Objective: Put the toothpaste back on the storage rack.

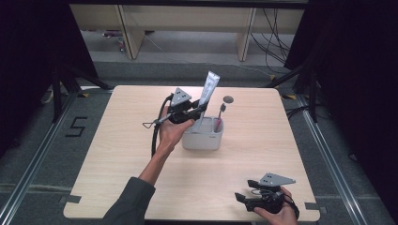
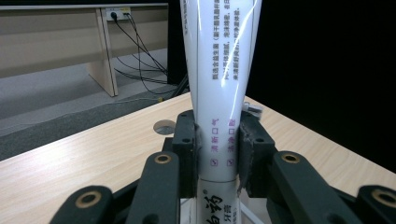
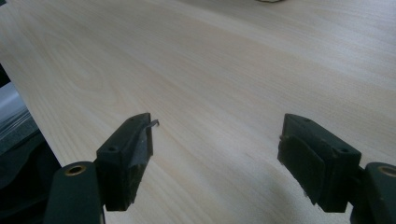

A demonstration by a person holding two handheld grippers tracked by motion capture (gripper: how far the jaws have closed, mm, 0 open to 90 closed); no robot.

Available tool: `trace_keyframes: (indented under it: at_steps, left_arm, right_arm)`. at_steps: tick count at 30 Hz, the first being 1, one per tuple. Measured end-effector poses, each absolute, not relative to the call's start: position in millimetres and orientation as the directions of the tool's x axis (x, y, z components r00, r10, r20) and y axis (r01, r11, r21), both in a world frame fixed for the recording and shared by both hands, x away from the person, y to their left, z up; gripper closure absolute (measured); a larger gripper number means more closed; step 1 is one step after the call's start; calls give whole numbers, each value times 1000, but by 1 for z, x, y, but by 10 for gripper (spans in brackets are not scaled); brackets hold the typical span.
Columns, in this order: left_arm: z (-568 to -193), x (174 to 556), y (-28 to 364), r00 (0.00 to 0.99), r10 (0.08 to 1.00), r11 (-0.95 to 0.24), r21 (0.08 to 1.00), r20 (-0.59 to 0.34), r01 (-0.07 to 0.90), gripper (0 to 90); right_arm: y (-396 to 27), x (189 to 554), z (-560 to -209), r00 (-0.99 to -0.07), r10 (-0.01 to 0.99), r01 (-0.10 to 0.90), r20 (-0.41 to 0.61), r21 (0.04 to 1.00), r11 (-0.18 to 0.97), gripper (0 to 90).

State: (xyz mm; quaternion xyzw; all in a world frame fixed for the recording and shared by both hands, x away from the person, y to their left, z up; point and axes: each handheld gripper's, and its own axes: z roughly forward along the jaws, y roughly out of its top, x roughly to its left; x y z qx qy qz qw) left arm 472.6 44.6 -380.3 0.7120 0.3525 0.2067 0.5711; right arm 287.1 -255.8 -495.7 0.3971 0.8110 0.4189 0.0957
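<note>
Left gripper [image 1: 199, 108] is clamped on the toothpaste tube [image 1: 207, 90], approx. at its lower third, near the far-centre of the surface [image 1: 117, 159]. Tube stands tilted, crimped end up, directly above the grey holder [image 1: 202, 137], which already carries a toothbrush [image 1: 219, 117] on its right side. In the left gripper view both pads press the tube's sides [image 2: 219, 116]; the grip looks square.

Right gripper [image 1: 244, 199] rests idle at the near right corner of the surface, jaws wide, nothing between them.

Judgement: step in hand is seating or lifting the tube at the holder's left compartment. To do it well: keep tube close to vertical, travel straight along its axis, avoid clipping the holder's rim or the toothbrush, no squeeze beyond present hold.

Not verifiable: tube's cap end, hidden behind gripper and holder wall, so whether it is inside the holder cannot be told. Holder's inner dividers unclear. Small dark disc [image 1: 228, 99] at the far edge: unidentified.
</note>
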Motion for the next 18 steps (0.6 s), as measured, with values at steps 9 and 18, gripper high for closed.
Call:
trace_keyframes:
  at_steps: [9, 18]
  left_arm:
    - [-388, 480, 33, 657, 747, -99, 960, -101, 261, 714]
    - [-398, 486, 32, 636, 763, -78, 961, -115, 266, 711]
  right_arm:
    - [-255, 287, -496, -672, 718, 564, 184, 756, 334, 267]
    - [-254, 287, -496, -673, 717, 563, 182, 755, 336, 267]
